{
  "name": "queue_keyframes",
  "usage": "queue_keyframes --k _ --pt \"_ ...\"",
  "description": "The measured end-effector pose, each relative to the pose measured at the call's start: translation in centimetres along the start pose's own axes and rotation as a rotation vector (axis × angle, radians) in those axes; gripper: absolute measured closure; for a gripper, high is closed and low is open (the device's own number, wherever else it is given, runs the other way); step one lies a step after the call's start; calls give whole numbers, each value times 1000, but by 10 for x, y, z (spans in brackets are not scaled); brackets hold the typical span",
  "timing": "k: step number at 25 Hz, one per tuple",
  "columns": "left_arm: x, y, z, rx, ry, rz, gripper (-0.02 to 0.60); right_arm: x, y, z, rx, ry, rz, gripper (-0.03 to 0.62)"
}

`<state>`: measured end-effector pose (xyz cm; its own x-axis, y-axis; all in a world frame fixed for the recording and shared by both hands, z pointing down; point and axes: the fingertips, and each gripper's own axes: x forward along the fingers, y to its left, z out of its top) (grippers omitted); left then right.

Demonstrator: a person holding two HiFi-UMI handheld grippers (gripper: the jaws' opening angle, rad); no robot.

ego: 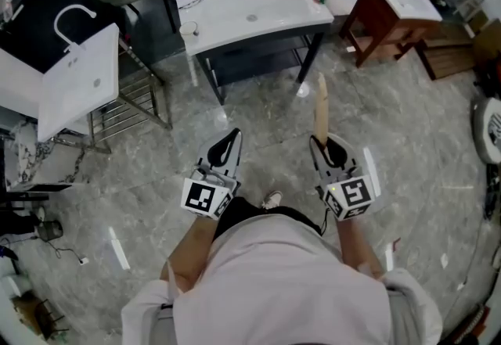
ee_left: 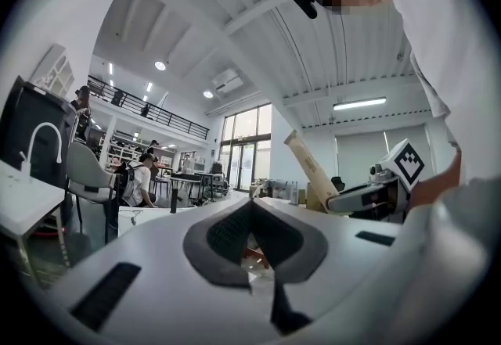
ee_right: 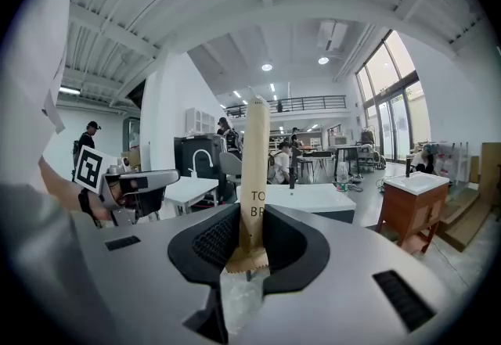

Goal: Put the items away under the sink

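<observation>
L forearm point(ego: 190, 246) and R forearm point(ego: 354, 244) reach fwd, side by side. L gripper point(ego: 233, 134) is level, jaws together, nothing between. R gripper point(ego: 326, 141) tips slightly down, jaws clamped on the base of a paper pack point(ego: 320, 105).

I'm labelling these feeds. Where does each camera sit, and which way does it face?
Head view: on the person's head, facing steeply down at a white rectangular sink and floor; shows torso, forearms, left gripper, right gripper.
Left gripper view: on that gripper, facing along its shut, empty jaws toward tall windows; shirt at right.
Right gripper view: along jaws clamped on a long tan paper packet, toward the sink; arm at left.
Shared: each gripper view shows the other gripper.
</observation>
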<state>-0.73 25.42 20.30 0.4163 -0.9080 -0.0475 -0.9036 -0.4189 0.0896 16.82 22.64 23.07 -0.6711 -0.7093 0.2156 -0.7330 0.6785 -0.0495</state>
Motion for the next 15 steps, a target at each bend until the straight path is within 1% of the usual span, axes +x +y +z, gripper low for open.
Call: queue_keyframes --k 4,7,10,15 --pt "2 -10 1 11 6 32 578 -4 -8 1 8 -16 36 497" --pt "2 -13 -1 18 12 45 578 -4 -13 0 14 -20 48 497" --pt "4 -14 -6 12 22 50 578 -3 -15 0 11 -27 55 497" --pt "17 -19 -9 14 7 42 578 0 -25 1 2 -37 54 497"
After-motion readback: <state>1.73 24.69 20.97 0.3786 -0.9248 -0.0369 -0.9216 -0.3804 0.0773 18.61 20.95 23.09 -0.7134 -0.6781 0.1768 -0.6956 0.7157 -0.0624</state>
